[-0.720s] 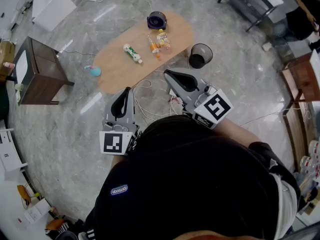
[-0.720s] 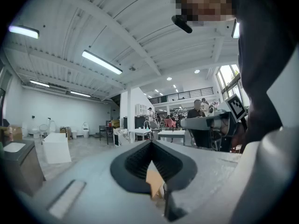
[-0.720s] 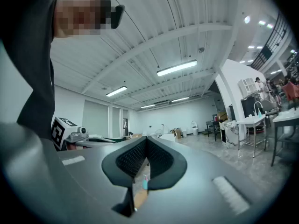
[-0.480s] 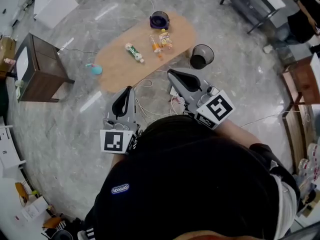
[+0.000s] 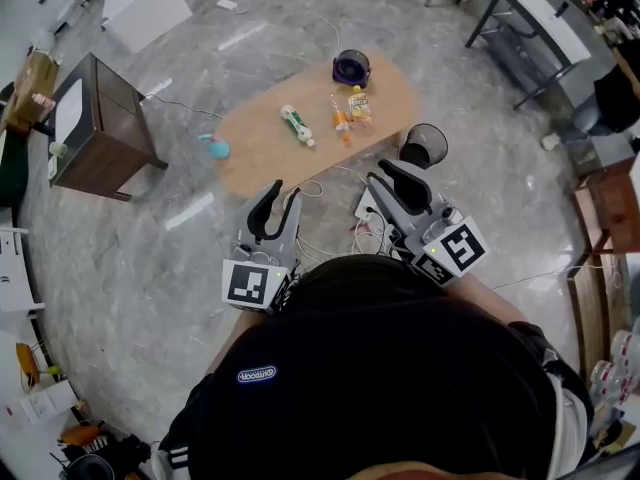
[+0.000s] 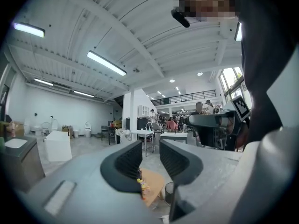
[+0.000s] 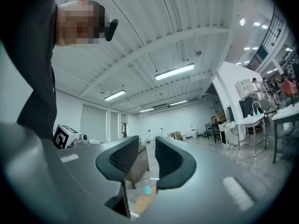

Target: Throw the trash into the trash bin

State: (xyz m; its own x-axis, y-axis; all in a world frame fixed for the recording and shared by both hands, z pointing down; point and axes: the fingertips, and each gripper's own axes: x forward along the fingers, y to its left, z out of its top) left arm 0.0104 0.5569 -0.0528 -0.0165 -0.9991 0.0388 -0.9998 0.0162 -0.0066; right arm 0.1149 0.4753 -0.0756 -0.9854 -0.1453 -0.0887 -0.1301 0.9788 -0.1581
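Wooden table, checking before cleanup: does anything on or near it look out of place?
Yes: a tube, small bottle and packet lie scattered on the table, and loose white cables sprawl on the floor beside it.

Person (image 5: 380,368) seen from above, holding both grippers level ahead. Left gripper (image 5: 277,206) points to twelve o'clock, jaws slightly apart, empty. Right gripper (image 5: 398,176), at its three o'clock, points toward eleven, jaws narrowly apart, empty.
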